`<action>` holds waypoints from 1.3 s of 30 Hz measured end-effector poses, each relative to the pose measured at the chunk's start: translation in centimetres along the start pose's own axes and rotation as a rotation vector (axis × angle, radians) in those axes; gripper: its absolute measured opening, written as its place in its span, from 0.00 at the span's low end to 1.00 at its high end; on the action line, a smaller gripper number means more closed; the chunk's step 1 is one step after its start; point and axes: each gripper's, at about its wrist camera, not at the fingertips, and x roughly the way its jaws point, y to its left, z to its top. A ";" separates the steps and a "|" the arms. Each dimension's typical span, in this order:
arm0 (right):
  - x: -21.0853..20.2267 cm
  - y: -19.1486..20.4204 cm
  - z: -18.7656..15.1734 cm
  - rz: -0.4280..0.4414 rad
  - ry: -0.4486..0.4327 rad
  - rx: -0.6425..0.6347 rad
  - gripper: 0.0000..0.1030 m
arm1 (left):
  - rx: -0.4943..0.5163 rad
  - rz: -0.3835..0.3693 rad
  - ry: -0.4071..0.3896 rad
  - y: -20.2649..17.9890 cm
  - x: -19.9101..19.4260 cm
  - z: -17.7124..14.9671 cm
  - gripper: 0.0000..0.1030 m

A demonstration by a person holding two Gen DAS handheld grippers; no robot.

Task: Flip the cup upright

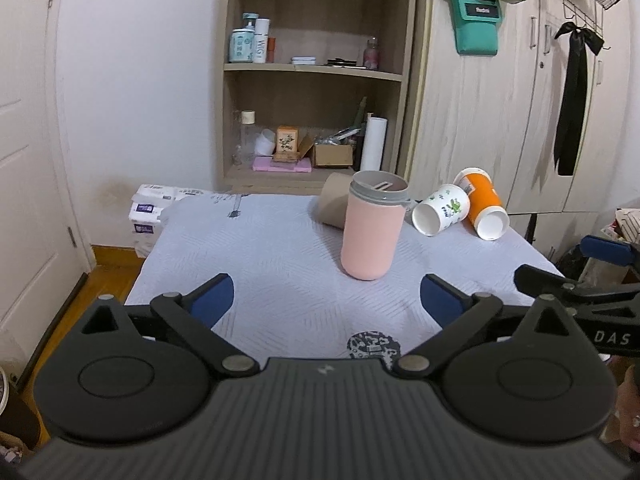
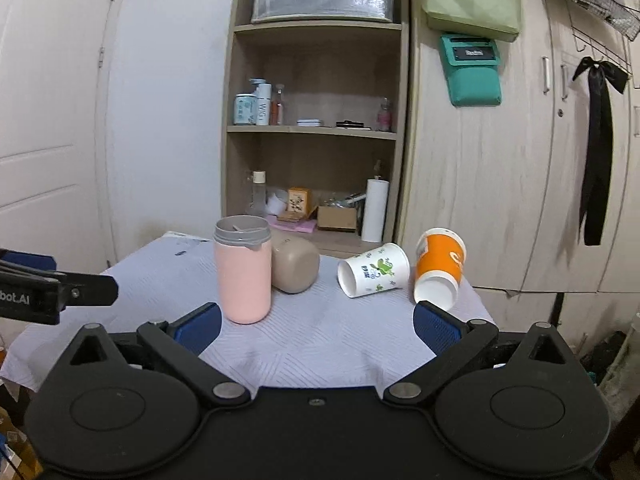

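A pink cup with a grey rim [image 1: 372, 228] [image 2: 242, 270] stands upright on the grey-clothed table [image 1: 256, 248] [image 2: 320, 332]. Behind it a beige cup [image 1: 334, 204] [image 2: 296, 266] lies on its side. A white cup with green print [image 1: 440, 210] [image 2: 374, 270] lies on its side, mouth toward me. An orange cup [image 1: 482, 204] [image 2: 438, 268] lies tilted beside it, mouth down toward me. My left gripper [image 1: 326, 300] is open and empty, short of the pink cup. My right gripper [image 2: 316, 324] is open and empty at the table's near edge.
A wooden shelf unit [image 1: 316, 72] [image 2: 316, 128] with bottles and boxes stands behind the table. A wardrobe [image 1: 500, 112] [image 2: 500, 180] is at the right, a door [image 1: 24, 160] at the left. Tissue packs [image 1: 152, 208] sit left of the table.
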 end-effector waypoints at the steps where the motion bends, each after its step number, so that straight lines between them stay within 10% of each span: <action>1: -0.1 0.0 0.0 -0.002 0.002 0.003 1.00 | -0.005 0.001 0.003 0.1 0.0 0.0 0.98; 39: -1.3 -0.8 -0.8 -0.044 0.010 0.048 1.00 | -0.013 0.100 0.103 -0.1 0.9 -0.4 1.00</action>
